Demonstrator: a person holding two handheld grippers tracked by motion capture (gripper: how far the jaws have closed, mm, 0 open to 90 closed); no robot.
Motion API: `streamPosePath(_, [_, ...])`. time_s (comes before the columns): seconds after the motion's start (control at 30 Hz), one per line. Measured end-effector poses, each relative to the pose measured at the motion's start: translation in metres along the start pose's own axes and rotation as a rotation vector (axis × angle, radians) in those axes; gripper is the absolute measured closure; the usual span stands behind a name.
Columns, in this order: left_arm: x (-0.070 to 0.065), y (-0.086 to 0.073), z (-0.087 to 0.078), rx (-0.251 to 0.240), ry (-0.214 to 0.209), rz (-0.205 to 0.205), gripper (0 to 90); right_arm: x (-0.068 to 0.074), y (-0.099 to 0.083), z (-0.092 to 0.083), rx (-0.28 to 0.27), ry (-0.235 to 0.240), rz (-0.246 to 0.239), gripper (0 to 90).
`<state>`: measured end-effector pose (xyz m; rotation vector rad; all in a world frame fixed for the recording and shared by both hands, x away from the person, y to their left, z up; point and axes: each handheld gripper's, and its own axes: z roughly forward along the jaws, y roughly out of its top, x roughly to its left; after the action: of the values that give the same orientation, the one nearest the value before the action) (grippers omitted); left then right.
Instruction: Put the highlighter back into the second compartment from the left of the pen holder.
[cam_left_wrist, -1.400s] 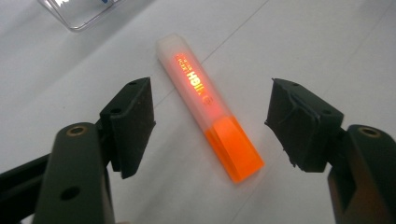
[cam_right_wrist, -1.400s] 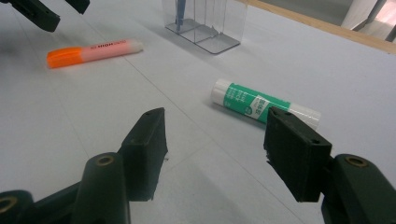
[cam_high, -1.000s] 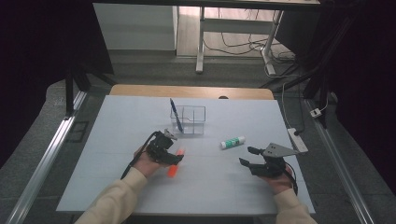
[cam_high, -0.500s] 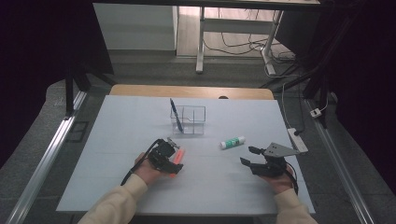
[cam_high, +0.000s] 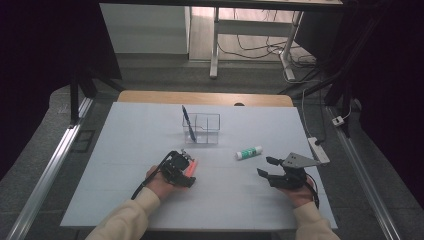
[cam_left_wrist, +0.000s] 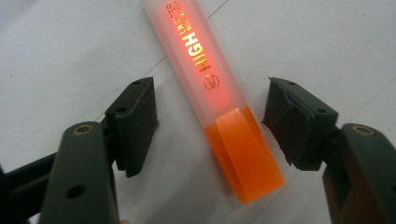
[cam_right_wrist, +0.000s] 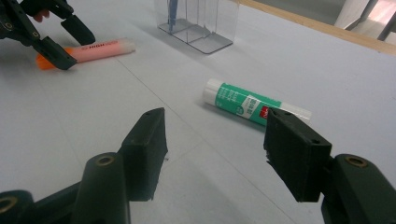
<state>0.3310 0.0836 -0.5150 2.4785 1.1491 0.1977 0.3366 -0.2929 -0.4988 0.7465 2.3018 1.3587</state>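
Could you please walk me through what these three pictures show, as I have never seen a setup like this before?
There is no robot arm here: a person sits at a white table and holds a hand-held two-jaw tool in each hand. The high view looks down from above; the other two come from cameras riding on each tool, looking along its black jaws.

The left gripper stands over an orange highlighter with a frosted cap. Its jaws have just been closing, with the highlighter between them, but gaps still show on both sides, so nothing is gripped yet. The right gripper rests open and holds nothing.

Also on the table: a green and white glue stick lying flat, and a clear plastic divided holder with a blue pen leaning in it.
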Motion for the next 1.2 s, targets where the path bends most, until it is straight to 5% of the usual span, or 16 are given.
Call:
streamPosePath(0.33, [0.009, -0.006, -0.004, -0.015, -0.022, -0.036, 66.0, 0.001, 0.000, -0.001, -0.004, -0.007, -0.001, 39.4])
streamPosePath(0.63, [0.010, -0.005, -0.005, -0.012, -0.017, 0.025, 66.8, 0.001, 0.001, -0.001, -0.010, -0.014, -0.002, 39.6])
streamPosePath(0.9, [0.023, -0.009, -0.019, -0.088, -0.105, 0.039, 66.8, -0.001, 0.001, -0.002, -0.020, -0.019, 0.004, 39.7])
streamPosePath(1.2, [0.028, -0.004, -0.032, -0.159, -0.147, 0.101, 66.7, 0.001, 0.004, -0.003, -0.023, -0.014, -0.011, 39.5])
